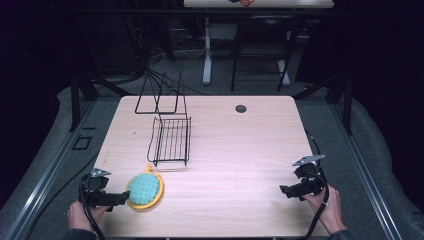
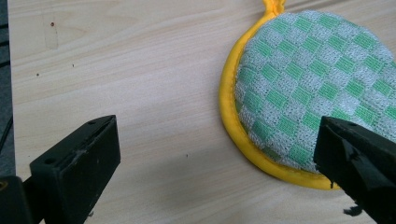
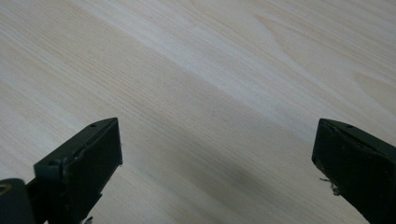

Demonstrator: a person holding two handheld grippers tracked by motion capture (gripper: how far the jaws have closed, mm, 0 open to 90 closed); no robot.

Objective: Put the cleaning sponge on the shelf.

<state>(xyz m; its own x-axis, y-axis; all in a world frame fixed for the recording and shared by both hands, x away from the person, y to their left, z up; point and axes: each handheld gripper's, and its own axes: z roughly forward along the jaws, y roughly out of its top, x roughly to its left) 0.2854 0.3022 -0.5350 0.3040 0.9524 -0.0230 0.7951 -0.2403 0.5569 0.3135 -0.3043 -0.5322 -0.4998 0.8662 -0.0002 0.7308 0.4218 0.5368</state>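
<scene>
While both grippers sit with jaws spread, the left gripper (image 1: 121,198) nearly touches the soft, light green scrubbing pad (image 1: 144,188) near the table's (image 1: 240,145) front-left edge, best pinched at its yellow rim.

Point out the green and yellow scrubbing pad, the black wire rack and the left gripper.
scrubbing pad (image 2: 308,88), left gripper view, on its green checked middle.
wire rack (image 1: 171,140), high view, on its flat wire grid.
left gripper (image 1: 126,198), high view, between its fingertips.
</scene>
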